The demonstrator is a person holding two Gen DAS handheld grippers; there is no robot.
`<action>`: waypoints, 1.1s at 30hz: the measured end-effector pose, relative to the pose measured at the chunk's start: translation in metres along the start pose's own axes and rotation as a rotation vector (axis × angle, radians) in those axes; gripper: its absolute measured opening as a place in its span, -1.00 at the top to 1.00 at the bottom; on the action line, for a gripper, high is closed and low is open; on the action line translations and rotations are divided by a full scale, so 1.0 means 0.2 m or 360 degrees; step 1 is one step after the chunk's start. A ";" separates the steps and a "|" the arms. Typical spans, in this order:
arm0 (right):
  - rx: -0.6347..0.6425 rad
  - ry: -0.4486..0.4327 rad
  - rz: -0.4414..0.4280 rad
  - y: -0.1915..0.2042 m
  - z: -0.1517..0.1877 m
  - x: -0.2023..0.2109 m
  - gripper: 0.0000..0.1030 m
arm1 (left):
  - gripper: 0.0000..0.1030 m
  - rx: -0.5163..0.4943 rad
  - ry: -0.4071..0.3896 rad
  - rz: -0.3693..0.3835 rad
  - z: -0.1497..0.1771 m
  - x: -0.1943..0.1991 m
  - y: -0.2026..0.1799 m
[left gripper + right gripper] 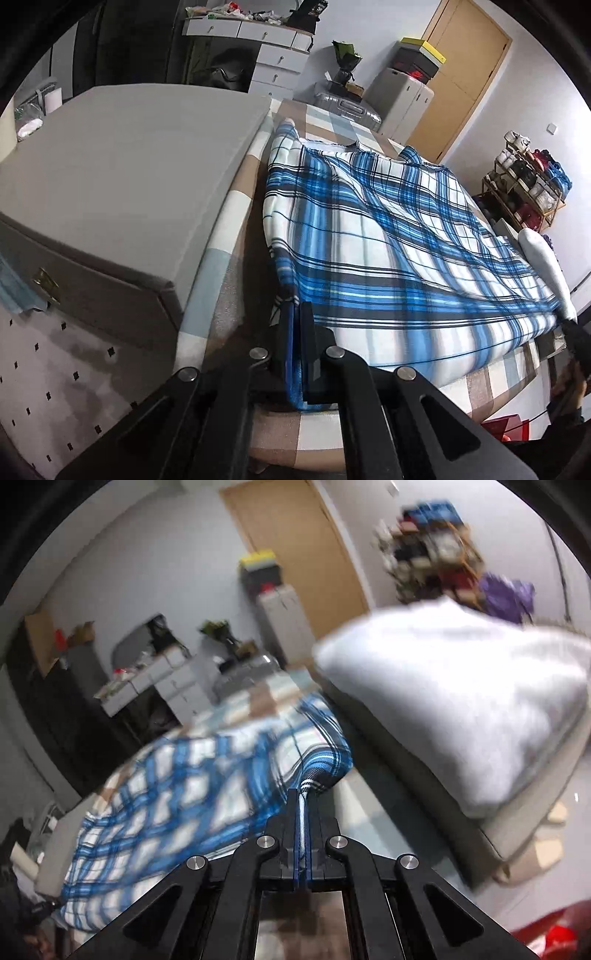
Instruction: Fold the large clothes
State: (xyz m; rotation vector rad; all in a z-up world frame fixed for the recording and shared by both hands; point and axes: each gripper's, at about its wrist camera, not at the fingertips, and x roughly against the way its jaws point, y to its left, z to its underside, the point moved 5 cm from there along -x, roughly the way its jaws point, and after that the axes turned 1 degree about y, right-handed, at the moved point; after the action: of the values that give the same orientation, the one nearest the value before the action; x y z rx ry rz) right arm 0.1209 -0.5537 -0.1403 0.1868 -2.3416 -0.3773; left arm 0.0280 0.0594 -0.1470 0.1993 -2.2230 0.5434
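Observation:
A large blue, white and black plaid cloth (388, 236) lies spread over a checked bed (229, 206). My left gripper (297, 310) is shut on the cloth's near left corner, with the fabric bunched between the black fingers. In the right wrist view the same plaid cloth (177, 805) is blurred, and my right gripper (303, 794) is shut on a gathered edge of it that runs down between the jaws. At the far right edge of the left wrist view the right gripper (576, 332) shows as a dark shape at the cloth's other near corner.
A grey padded headboard block (122, 177) stands left of the bed. A white pillow (461, 701) lies on a grey bench to the right. A suitcase (347, 107), drawers (273, 55), a cluttered shelf (528, 177) and a wooden door (458, 74) line the far wall.

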 end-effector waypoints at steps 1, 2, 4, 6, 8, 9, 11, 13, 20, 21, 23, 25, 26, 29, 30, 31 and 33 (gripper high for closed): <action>-0.0009 0.0058 0.0057 -0.02 0.02 -0.04 0.96 | 1.00 0.0000 0.0013 -0.0003 0.00 -0.01 0.00; -0.0006 0.0105 0.0104 -0.03 0.05 -0.08 0.88 | 1.00 -0.0003 0.0022 -0.0010 0.00 -0.02 0.00; -0.0001 0.0096 0.0130 -0.03 0.06 -0.07 0.73 | 1.00 -0.0004 0.0036 -0.0024 0.01 -0.01 0.00; -0.0013 0.0086 0.0054 -0.03 0.05 -0.05 0.49 | 1.00 -0.0011 0.0041 -0.0020 0.01 0.01 0.00; -0.0058 0.0071 0.0008 -0.05 0.05 -0.04 0.10 | 0.87 -0.0010 0.0052 -0.0003 0.02 0.02 0.00; -0.0072 0.0079 -0.0004 -0.06 0.04 -0.04 0.10 | 0.57 -0.0005 0.0056 0.0017 0.02 0.03 -0.01; -0.0100 0.0118 -0.0022 -0.07 0.04 -0.07 0.10 | 0.18 0.0008 0.0037 0.0036 0.01 0.03 -0.02; -0.0083 0.0139 -0.0037 -0.04 0.04 -0.09 0.10 | 0.18 -0.0009 0.0022 0.0049 0.02 0.02 -0.05; 0.0076 0.0083 -0.0072 0.08 0.06 -0.07 0.96 | 1.00 -0.0051 -0.0038 -0.0016 0.01 0.01 -0.08; 0.0081 0.0068 -0.0074 0.07 0.05 -0.05 0.96 | 1.00 -0.0084 -0.0079 -0.0015 0.00 0.04 -0.09; 0.0083 0.0083 -0.0039 0.06 0.05 -0.05 0.96 | 1.00 -0.0114 -0.0106 -0.0010 -0.01 0.07 -0.10; 0.0056 0.0140 0.0044 0.01 0.06 -0.07 0.93 | 1.00 -0.0087 -0.0087 -0.0010 -0.01 0.06 -0.07; 0.0040 0.0165 0.0046 0.00 0.07 -0.08 0.89 | 1.00 -0.0078 -0.0072 -0.0016 0.00 0.05 -0.05; 0.0056 0.0165 0.0072 0.00 0.07 -0.08 0.59 | 1.00 -0.0043 -0.0023 -0.0022 0.02 0.02 -0.04; 0.0077 0.0156 0.0049 0.02 0.07 -0.07 0.45 | 1.00 -0.0038 -0.0012 -0.0016 0.02 0.01 -0.04; 0.0078 0.0151 0.0031 0.03 0.06 -0.07 0.14 | 1.00 -0.0025 -0.0007 -0.0009 0.02 0.01 -0.03; 0.0067 0.0148 -0.0018 0.05 0.06 -0.08 -0.04 | 0.99 0.0008 -0.0009 0.0038 0.01 0.02 -0.04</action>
State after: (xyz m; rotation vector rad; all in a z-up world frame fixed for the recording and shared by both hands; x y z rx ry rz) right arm 0.1244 -0.5383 -0.1555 0.2333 -2.2589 -0.3186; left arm 0.0254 0.0517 -0.1425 0.1771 -2.2322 0.5623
